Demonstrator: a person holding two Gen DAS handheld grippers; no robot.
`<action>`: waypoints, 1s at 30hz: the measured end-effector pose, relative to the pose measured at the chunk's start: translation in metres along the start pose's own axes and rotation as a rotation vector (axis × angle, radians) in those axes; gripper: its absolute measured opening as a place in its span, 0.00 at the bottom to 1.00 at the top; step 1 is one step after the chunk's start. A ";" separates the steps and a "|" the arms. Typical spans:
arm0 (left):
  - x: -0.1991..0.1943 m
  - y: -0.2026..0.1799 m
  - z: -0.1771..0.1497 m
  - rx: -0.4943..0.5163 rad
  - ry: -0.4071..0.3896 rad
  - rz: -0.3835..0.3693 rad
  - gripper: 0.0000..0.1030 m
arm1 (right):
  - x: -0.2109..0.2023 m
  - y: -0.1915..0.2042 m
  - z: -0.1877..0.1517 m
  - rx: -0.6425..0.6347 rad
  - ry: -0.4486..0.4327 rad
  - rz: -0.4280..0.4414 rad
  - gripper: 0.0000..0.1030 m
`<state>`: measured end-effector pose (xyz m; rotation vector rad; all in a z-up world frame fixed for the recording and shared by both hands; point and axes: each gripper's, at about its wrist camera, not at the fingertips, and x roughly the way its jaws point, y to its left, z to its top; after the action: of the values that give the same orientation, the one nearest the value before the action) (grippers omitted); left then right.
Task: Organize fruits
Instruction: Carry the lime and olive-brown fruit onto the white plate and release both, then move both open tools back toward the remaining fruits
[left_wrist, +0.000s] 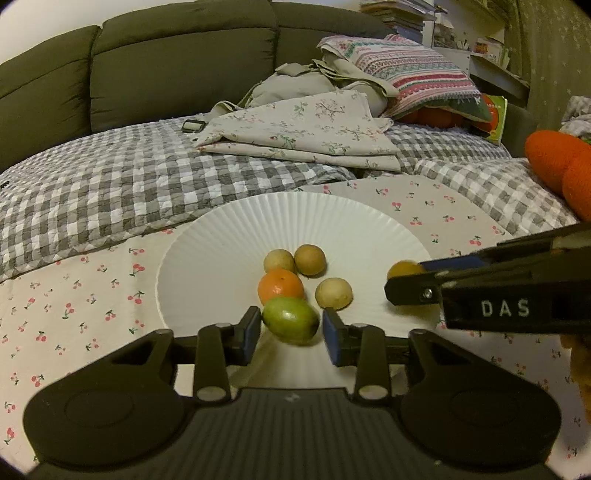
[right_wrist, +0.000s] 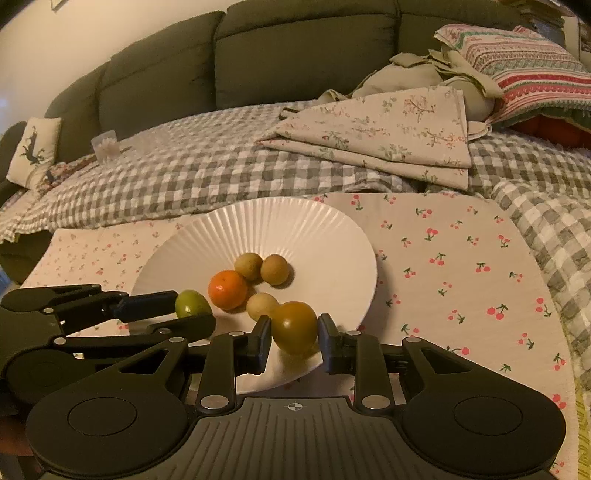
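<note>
two tongs work over the white plate (right_wrist: 332, 236): the left tongs (left_wrist: 291, 330) straddle the green fruit (left_wrist: 290, 319) at its near edge, spread; the right tongs (right_wrist: 293, 341) bracket an olive-yellow fruit (right_wrist: 294, 326), seemingly touching. placing step; next, part and withdraw.

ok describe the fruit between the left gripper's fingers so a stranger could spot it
Find the white ribbed plate on the cherry-print cloth. At its near rim, just in front of the orange, lies the green fruit. It is the only bright green, oval piece.
</note>
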<state>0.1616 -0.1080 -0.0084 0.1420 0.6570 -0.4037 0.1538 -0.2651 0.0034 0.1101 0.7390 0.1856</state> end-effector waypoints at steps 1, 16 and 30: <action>-0.001 0.000 0.000 0.003 -0.006 -0.002 0.49 | 0.000 0.000 0.000 0.002 0.000 0.002 0.27; -0.037 0.039 0.014 -0.156 -0.052 -0.006 0.55 | -0.025 -0.015 0.008 0.089 -0.051 -0.008 0.35; -0.070 0.049 0.002 -0.194 0.037 0.064 0.55 | -0.058 -0.009 0.007 0.120 -0.084 0.008 0.39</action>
<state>0.1329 -0.0412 0.0366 -0.0144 0.7223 -0.2746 0.1181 -0.2864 0.0449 0.2342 0.6657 0.1431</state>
